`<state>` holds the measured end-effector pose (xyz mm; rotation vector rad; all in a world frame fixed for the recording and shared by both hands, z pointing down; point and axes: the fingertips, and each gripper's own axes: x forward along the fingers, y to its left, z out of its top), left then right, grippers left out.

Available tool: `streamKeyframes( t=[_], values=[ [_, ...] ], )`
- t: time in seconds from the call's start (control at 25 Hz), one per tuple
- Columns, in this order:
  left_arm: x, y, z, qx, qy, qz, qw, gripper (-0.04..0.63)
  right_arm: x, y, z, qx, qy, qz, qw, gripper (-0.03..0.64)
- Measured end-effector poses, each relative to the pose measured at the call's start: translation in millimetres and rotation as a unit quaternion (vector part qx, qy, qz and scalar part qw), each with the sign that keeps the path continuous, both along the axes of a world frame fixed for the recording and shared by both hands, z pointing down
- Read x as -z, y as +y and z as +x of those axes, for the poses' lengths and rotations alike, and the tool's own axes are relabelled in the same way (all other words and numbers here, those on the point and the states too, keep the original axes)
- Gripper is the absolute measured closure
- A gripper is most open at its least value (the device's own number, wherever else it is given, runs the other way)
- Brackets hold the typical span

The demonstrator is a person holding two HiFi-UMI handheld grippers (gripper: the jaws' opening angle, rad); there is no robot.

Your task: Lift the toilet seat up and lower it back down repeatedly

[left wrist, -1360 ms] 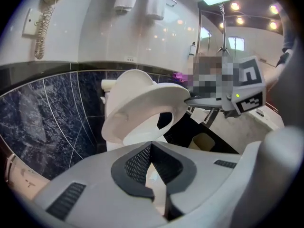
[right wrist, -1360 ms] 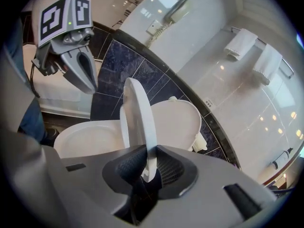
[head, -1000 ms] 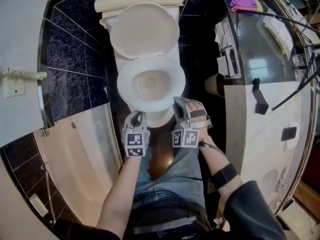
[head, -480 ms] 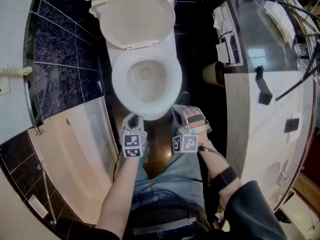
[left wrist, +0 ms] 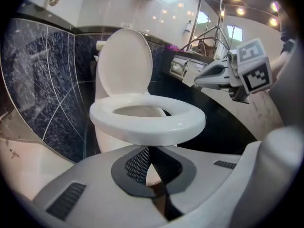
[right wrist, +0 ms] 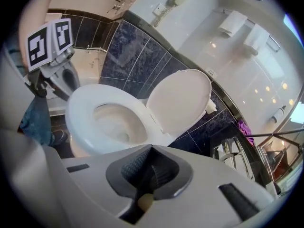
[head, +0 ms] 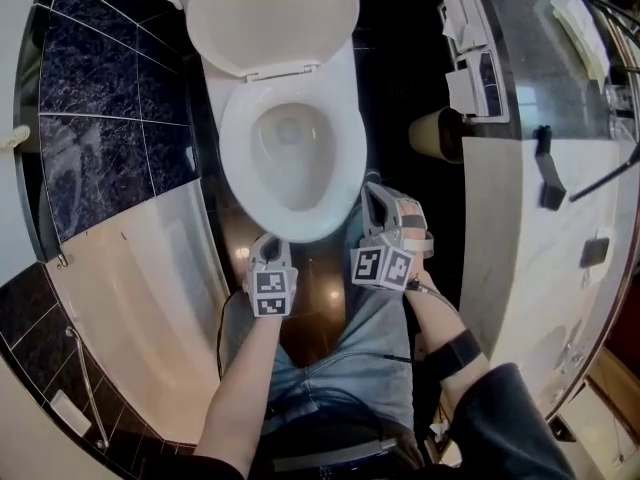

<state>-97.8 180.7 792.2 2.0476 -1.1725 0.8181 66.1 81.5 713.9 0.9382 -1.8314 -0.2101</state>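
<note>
The toilet seat (head: pixel 236 158) lies flat on the bowl, while the lid (head: pixel 272 13) stands upright against the tank, so the seat alone is free to swing. It looks to be at the bottom of a cycle, with a lift due next. Both grippers sit low in front of the bowl, apart from it. The left gripper (head: pixel 267 244) is just before the front rim. The right gripper (head: pixel 376 196) is beside the rim's front right curve. Neither touches the seat. The left gripper's jaws are pressed together with nothing between them. In the left gripper view the seat's front edge sits straight ahead and a little above them, probably so the closed tips can slip under the edge like a wedge. The right gripper's jaws have just been closing and now meet, also with nothing held. That gripper angles down toward the bowl's side, likely ready to steady or help raise the seat. The bathtub (head: pixel 130 298) on the left and the tabletop (head: pixel 520 218) on the right hem in the stance, which may explain why both arms stay close together.
</note>
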Motion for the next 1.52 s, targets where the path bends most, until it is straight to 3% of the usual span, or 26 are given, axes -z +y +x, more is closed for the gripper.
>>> streamKeyframes(
  t=[0.4, 0.6, 0.88, 1.16, 1.52],
  values=[
    [-90, 30, 3, -0.016, -0.014, -0.043, 0.9989, 0.6, -53, -45, -9, -0.044, -0.035, 0.004, 0.998, 0.598],
    [-130, 56, 0, -0.017, -0.016, -0.093, 0.9954, 0.6, -69, -39, -13, -0.043, -0.031, 0.0, 0.999, 0.598],
    [-135, 49, -3, -0.015, -0.024, -0.106, 0.9939, 0.6, -79, -31, -8, -0.055, -0.027, -0.017, 0.998, 0.598],
    [-78, 6, -8, -0.003, -0.022, -0.061, 0.9979, 0.598, -47, -42, -20, -0.056, -0.047, -0.018, 0.997, 0.598],
    [112, -69, -18, 0.01, -0.022, 0.054, 0.9982, 0.598, 82, -45, -27, -0.081, -0.111, -0.022, 0.99, 0.597]
  ],
)
